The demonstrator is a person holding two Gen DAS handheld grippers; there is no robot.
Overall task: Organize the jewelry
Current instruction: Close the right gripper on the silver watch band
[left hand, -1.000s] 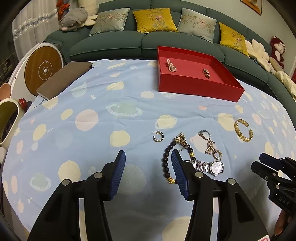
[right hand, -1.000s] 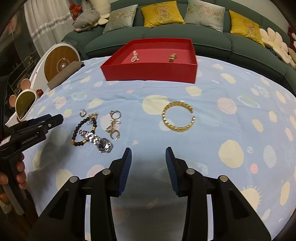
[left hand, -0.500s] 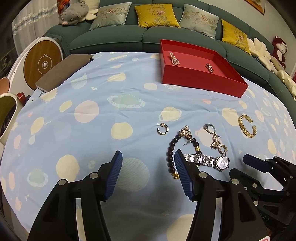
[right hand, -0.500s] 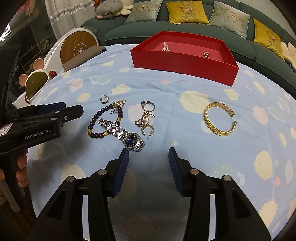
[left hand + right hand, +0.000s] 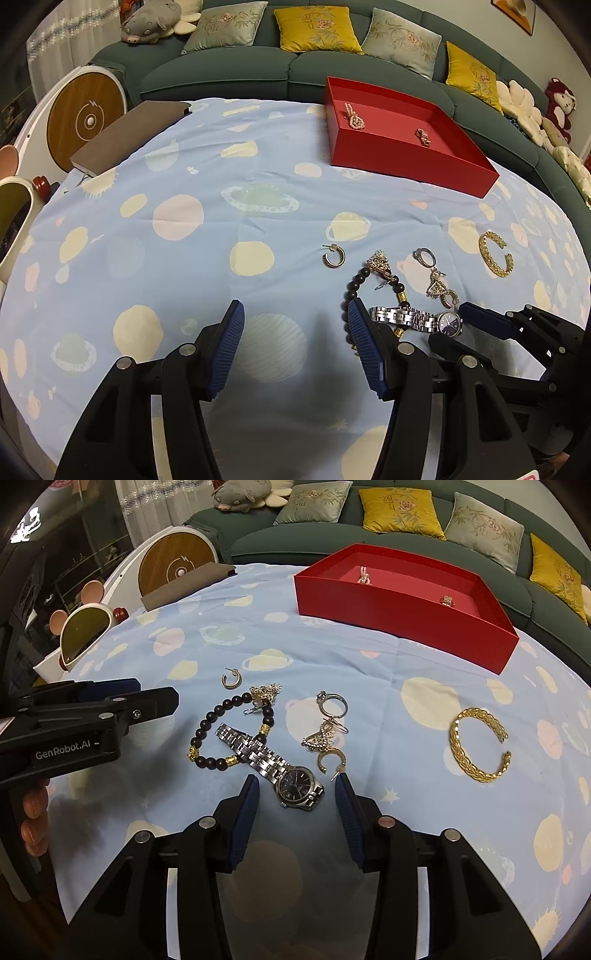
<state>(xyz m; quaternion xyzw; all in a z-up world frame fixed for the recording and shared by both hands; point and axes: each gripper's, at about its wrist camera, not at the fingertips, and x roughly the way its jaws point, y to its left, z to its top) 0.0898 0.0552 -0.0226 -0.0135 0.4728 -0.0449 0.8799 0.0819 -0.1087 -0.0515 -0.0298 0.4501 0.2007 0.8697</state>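
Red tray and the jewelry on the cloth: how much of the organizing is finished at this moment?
Done: two small pieces lie in the red tray. In hand: nothing; the right gripper is open, lined up with the watch, and the left gripper is open. Left: watch, bead bracelet, gold bangle, hoop earring and the small pieces beside them.

So the red tray sits at the far side of the worktop with a pearly earring and a small gold piece already lying inside. Still loose on the cloth: a silver watch with a dark dial lying across a dark bead bracelet, a small hoop earring, a tangle of gold and silver bits, and a braided gold cuff well off to one side.
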